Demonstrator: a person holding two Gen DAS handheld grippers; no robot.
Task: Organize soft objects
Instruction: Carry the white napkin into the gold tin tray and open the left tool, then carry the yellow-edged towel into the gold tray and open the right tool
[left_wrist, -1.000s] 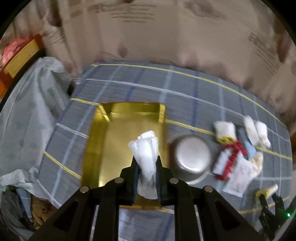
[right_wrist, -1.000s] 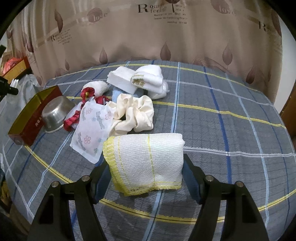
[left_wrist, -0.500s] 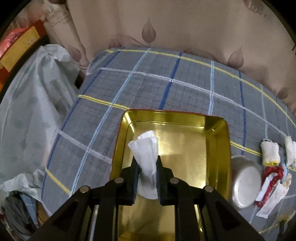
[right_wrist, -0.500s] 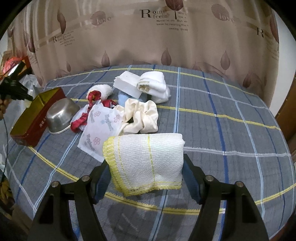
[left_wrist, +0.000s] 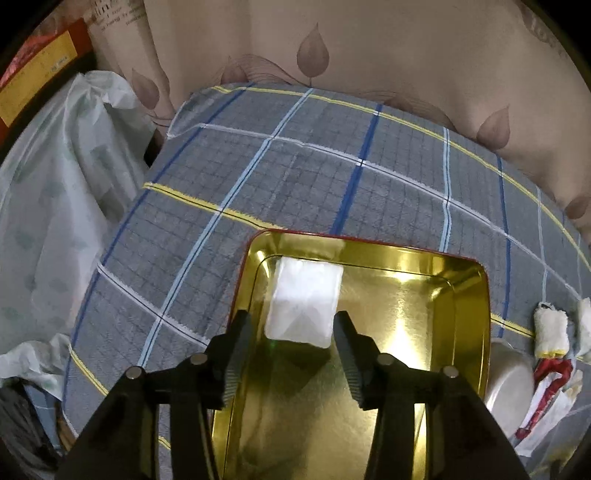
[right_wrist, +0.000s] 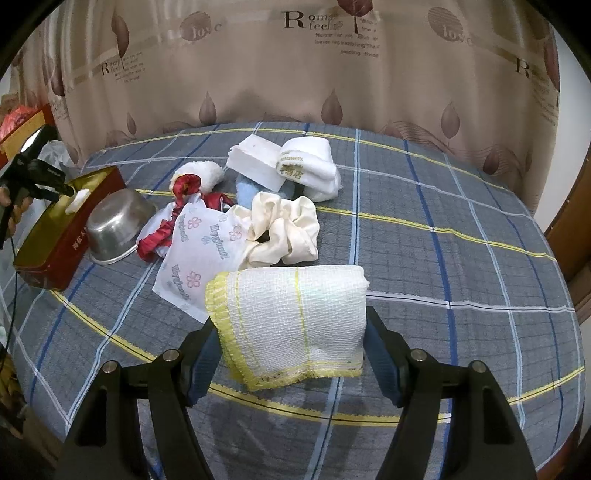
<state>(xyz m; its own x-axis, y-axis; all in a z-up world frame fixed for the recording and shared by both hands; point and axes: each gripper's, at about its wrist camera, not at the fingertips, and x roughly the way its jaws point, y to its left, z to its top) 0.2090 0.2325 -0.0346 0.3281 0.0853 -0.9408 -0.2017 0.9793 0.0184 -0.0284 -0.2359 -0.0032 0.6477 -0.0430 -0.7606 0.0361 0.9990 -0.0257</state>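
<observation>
A grey plaid cloth (right_wrist: 443, 229) covers the tabletop, with a leaf-print curtain (right_wrist: 295, 74) hanging behind it. At the cloth's left end sits a red tin with a gold inside (left_wrist: 458, 295); a white folded tissue pack (left_wrist: 304, 308) lies in its far left corner, between the spread fingers of the left gripper (left_wrist: 293, 332), which stands wide open and holds nothing. The right gripper (right_wrist: 291, 332) is closed on a folded white washcloth with yellow trim (right_wrist: 295, 321). Beyond it lie a flower-print tissue packet (right_wrist: 199, 251), a cream scrunchie (right_wrist: 284, 229), an overturned steel bowl (right_wrist: 118, 225) just beside the tin, rolled white towels (right_wrist: 310, 166) and a red ribbon (right_wrist: 184, 184).
</observation>
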